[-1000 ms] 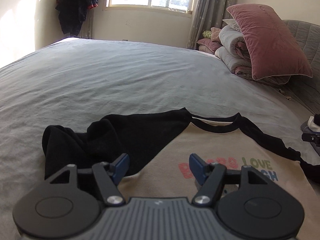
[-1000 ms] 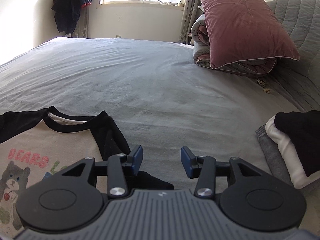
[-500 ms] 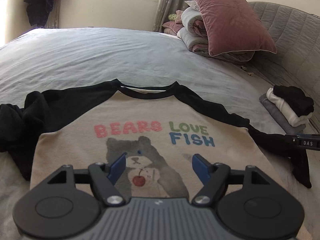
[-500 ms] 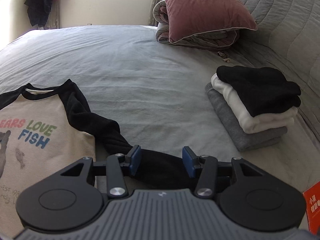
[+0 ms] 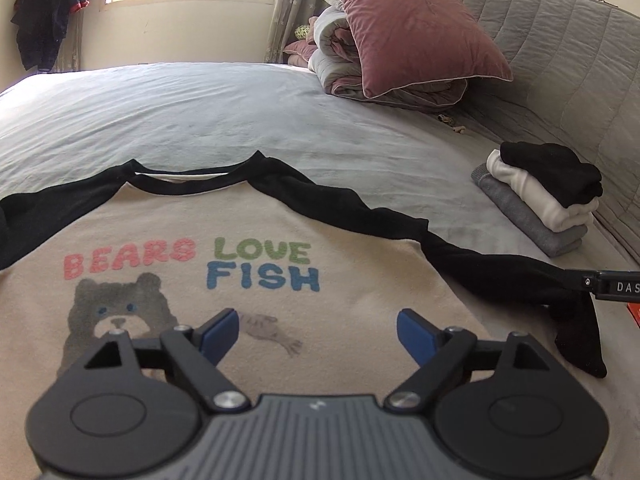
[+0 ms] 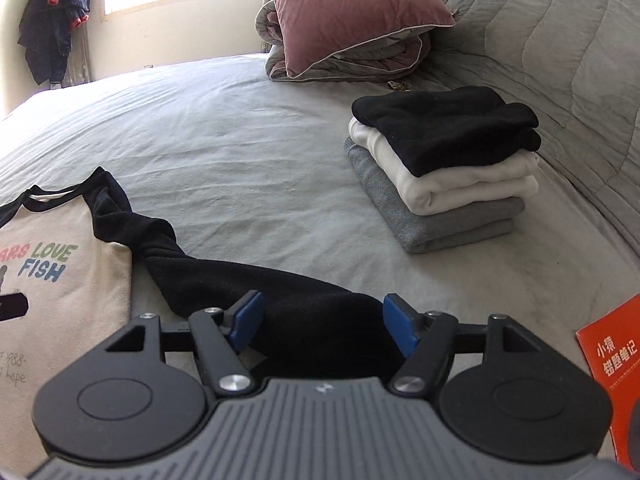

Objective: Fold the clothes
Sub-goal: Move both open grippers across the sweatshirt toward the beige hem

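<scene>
Jaws on both sides have just been opening: the left gripper [image 5: 318, 330] hangs spread and empty over the bear-print shirt [image 5: 240, 280], now laid flat on the bed [image 5: 240, 120]. The right gripper [image 6: 322, 330], spread too, straddles the black sleeve [image 6: 280, 292] unpinched, so I'd say spreading out is finished and the sleeve fold comes next.

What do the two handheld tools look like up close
Both look alike: the left tool and right tool have black linkage arms with silver pivot screws, blue pads on the fingers, two round black discs, and a ribbed grey body. No hands or sleeves show.

Shirt [image 5: 280, 240] left of folded stack [image 5: 540, 196]
</scene>
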### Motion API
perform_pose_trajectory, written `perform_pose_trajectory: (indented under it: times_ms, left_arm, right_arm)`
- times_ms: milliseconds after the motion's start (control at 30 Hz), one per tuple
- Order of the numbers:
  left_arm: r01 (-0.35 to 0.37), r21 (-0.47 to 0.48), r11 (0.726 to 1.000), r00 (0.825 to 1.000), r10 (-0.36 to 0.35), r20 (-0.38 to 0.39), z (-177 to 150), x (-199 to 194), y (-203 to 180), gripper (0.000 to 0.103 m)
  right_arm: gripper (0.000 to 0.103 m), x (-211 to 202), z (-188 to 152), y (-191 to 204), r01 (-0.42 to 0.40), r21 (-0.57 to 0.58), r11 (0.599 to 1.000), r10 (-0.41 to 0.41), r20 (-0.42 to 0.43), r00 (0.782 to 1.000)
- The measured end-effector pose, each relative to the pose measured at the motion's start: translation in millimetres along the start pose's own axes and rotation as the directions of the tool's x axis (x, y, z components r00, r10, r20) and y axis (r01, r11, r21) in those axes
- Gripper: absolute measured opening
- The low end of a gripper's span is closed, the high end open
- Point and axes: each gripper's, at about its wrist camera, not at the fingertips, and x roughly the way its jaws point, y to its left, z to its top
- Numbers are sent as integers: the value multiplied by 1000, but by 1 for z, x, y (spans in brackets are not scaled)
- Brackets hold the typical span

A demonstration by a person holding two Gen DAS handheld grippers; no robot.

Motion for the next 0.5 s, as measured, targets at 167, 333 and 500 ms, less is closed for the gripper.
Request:
perform_pose_trajectory:
  times_ms: [167,333,500]
  left_arm:
    - [-11,71,997,999,8,36,-32,-4,-19,91]
    - [-9,155,988,1000,4,31,-50,-21,-33,93]
    - [6,193,981,1000,-9,18,-67,-38,-39,94]
  right_arm:
    - [71,1,0,-12,10,-13,1000,-10,3,1000]
    - [71,1,-4,-29,17,2,1000,-17,-18,1000]
    - [72,0,-11,-39,32,-12,999,-32,-37,999]
